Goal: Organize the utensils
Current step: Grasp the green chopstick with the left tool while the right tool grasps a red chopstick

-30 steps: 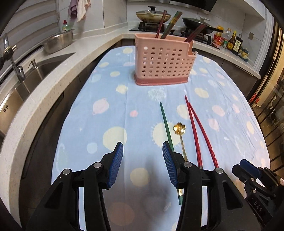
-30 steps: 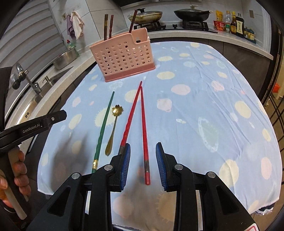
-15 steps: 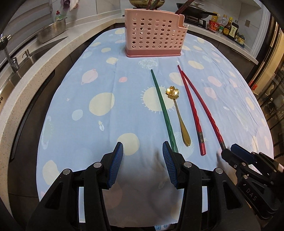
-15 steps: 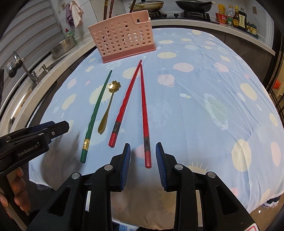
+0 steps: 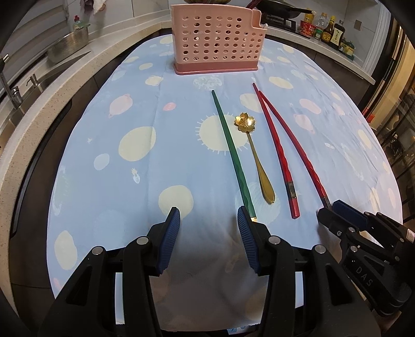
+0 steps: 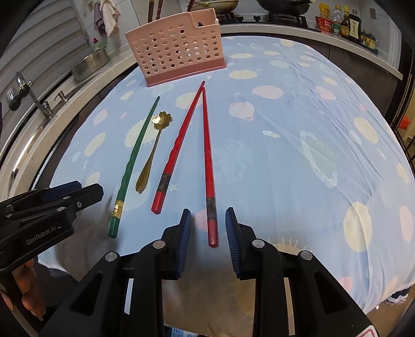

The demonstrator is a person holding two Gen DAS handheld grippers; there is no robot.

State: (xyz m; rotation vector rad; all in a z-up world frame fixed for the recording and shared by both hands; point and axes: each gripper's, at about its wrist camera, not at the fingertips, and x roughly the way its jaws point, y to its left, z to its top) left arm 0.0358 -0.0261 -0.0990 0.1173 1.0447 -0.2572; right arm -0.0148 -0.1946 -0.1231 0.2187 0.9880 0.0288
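Note:
On the blue patterned tablecloth lie a green chopstick [image 5: 233,153], a gold flower-headed spoon [image 5: 256,160] and two red chopsticks [image 5: 277,150], side by side. The pink perforated utensil holder [image 5: 218,39] stands behind them with several chopsticks in it. My left gripper [image 5: 208,210] is open and empty, and the green chopstick's near end sits just behind its right finger. The near end of the right-hand red chopstick [image 6: 207,155] lies between the fingers of my right gripper [image 6: 208,211]. Its jaws are closing, with a gap still showing on both sides.
A counter with a sink and tap [image 6: 36,101] and a steel bowl [image 5: 68,44] runs along the left. A stove with pans and sauce bottles [image 6: 345,23] lines the back. The tablecloth's front edge [image 6: 285,321] hangs just below the grippers.
Both grippers have sunk toward the table, and the near ends of the utensils have come into view. The right gripper's fingers have narrowed slightly around the red chopstick's end.

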